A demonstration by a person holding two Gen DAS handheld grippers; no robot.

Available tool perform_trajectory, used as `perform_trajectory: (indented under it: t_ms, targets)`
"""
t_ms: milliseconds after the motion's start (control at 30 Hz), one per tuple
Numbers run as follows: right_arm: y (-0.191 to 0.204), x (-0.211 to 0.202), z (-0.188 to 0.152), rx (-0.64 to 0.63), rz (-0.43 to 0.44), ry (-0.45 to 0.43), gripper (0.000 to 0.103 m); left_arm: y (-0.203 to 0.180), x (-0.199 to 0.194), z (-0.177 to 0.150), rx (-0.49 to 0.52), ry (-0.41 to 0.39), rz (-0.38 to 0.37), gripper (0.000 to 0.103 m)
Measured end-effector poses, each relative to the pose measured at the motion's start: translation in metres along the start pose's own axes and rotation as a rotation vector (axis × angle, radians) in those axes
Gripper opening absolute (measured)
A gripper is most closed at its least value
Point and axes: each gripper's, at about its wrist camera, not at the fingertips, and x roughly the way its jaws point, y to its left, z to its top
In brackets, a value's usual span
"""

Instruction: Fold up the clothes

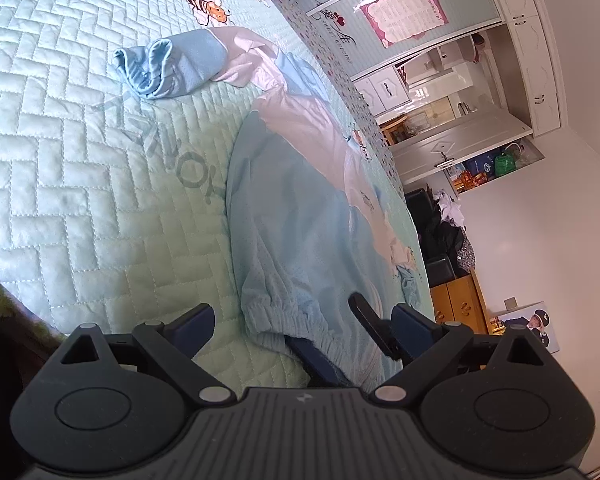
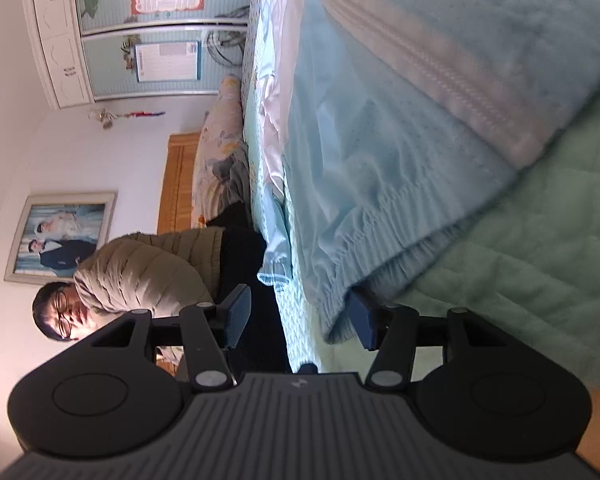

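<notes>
A light blue and white jacket (image 1: 300, 200) lies spread on the green quilted bed cover (image 1: 80, 160). One sleeve (image 1: 172, 68) lies off to the far left, cuff open. My left gripper (image 1: 300, 332) is open, its jaws either side of the elastic hem (image 1: 284, 320). A second dark gripper finger (image 1: 372, 328) pokes in beside the hem. In the right wrist view the jacket (image 2: 400, 140) shows its white zipper (image 2: 440, 80). My right gripper (image 2: 300, 320) is open at the hem's corner (image 2: 340, 304), with the right finger (image 2: 364, 320) under the fabric.
A wardrobe with posters (image 1: 400, 12) and an open doorway (image 1: 452, 120) stand beyond the bed. A person in a padded beige jacket (image 2: 140, 272) sits beside the bed, near a wooden headboard (image 2: 180, 180) and pillow (image 2: 220, 152).
</notes>
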Motion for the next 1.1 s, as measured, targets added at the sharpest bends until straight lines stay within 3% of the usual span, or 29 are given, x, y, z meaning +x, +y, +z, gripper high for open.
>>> perform_trajectory:
  t_ms: [100,167,200,233,433,533,600,667,733,833,967,1100]
  targets:
    - [0.002,0.007,0.001,-0.022,-0.011,-0.009,0.053,-0.001,-0.001,-0.001,0.004,-0.001,-0.001,0.095]
    - [0.008,0.010,-0.002,-0.086,-0.026,0.014,0.034,-0.001,-0.001,0.000,0.006,-0.004,-0.003,0.095]
    - [0.010,0.011,-0.004,-0.112,-0.038,0.028,0.010,-0.001,-0.002,0.000,0.005,-0.006,-0.004,0.095]
    - [0.012,0.012,-0.007,-0.137,-0.049,0.043,0.005,0.000,-0.002,0.000,0.003,-0.008,-0.003,0.095]
    - [0.031,0.019,-0.034,-0.272,-0.058,0.097,0.005,0.006,-0.004,0.001,-0.020,-0.015,0.005,0.096]
    - [0.014,0.027,-0.033,-0.243,-0.135,0.125,0.005,0.005,-0.006,0.001,-0.016,-0.015,0.008,0.096]
    - [0.004,0.021,-0.032,-0.185,-0.130,0.116,0.008,0.004,-0.008,0.002,-0.010,-0.017,0.004,0.096]
    - [0.003,0.013,-0.033,-0.198,-0.122,0.113,0.014,0.001,-0.010,0.003,-0.002,-0.020,-0.007,0.095]
    - [0.006,0.004,-0.034,-0.226,-0.118,0.117,0.033,-0.006,-0.011,0.005,0.015,-0.026,-0.029,0.096]
    - [0.017,-0.018,-0.039,-0.303,-0.130,0.116,0.054,-0.020,-0.008,0.008,0.051,-0.027,-0.068,0.096]
    - [0.027,-0.072,-0.037,-0.399,-0.175,-0.010,0.055,-0.036,0.005,0.008,0.092,-0.003,-0.100,0.096]
    - [0.004,-0.139,-0.009,-0.211,-0.163,-0.209,0.055,-0.044,0.029,0.007,0.115,0.038,-0.094,0.096]
